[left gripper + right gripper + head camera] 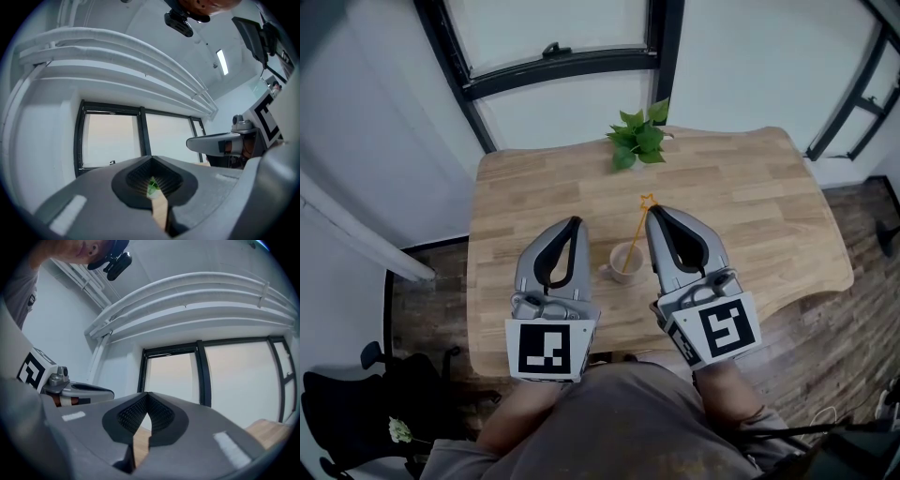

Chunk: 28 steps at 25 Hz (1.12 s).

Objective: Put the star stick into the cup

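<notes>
1. Nearest the person, the left gripper (573,223) and the right gripper (655,213) are held side by side over the front of the wooden table (750,187), both pointing away from the body
2. In the left gripper view, the left gripper (151,158) has its jaws closed tip to tip with nothing between them; only a thin slit lower down shows wood and a bit of green
3. In the right gripper view, the right gripper (147,394) is likewise closed at the tips and empty
4. Between the two grippers stands the cup (625,262), touched by neither
5. The star stick (636,232) stands in the cup, leaning up and right, its star close beside the right gripper's tip
6. Farther back, a leafy plant (637,141) sits at the table's far edge
7. Beyond it is a black-framed window (553,66)
</notes>
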Each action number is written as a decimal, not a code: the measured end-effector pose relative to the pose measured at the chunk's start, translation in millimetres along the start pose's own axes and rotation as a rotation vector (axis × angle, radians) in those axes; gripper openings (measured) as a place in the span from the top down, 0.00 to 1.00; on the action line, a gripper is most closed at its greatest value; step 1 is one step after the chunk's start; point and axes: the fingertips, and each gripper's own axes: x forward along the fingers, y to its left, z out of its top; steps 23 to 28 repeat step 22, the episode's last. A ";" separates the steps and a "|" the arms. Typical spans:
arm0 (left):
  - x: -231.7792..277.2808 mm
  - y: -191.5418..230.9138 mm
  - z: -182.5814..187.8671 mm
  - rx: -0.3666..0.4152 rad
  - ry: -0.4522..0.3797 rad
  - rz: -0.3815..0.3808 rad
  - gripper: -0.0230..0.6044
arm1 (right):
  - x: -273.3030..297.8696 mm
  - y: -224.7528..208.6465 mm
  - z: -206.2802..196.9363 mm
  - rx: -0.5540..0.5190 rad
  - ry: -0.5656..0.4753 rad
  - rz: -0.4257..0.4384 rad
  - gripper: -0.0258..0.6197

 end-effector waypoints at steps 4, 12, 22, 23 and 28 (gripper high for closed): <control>0.4 3.8 -1.0 -0.005 -0.003 0.001 0.96 | 1.5 1.4 -0.3 -0.002 0.003 -0.001 0.93; 6.4 7.7 -3.4 -0.019 -0.005 -0.005 0.96 | 7.3 1.7 -3.2 -0.006 0.016 -0.001 0.93; 9.4 12.4 -9.2 -0.026 0.001 -0.004 0.96 | 13.5 2.9 -8.5 -0.005 0.024 0.002 0.93; 9.4 12.4 -9.2 -0.026 0.001 -0.004 0.96 | 13.5 2.9 -8.5 -0.005 0.024 0.002 0.93; 9.4 12.4 -9.2 -0.026 0.001 -0.004 0.96 | 13.5 2.9 -8.5 -0.005 0.024 0.002 0.93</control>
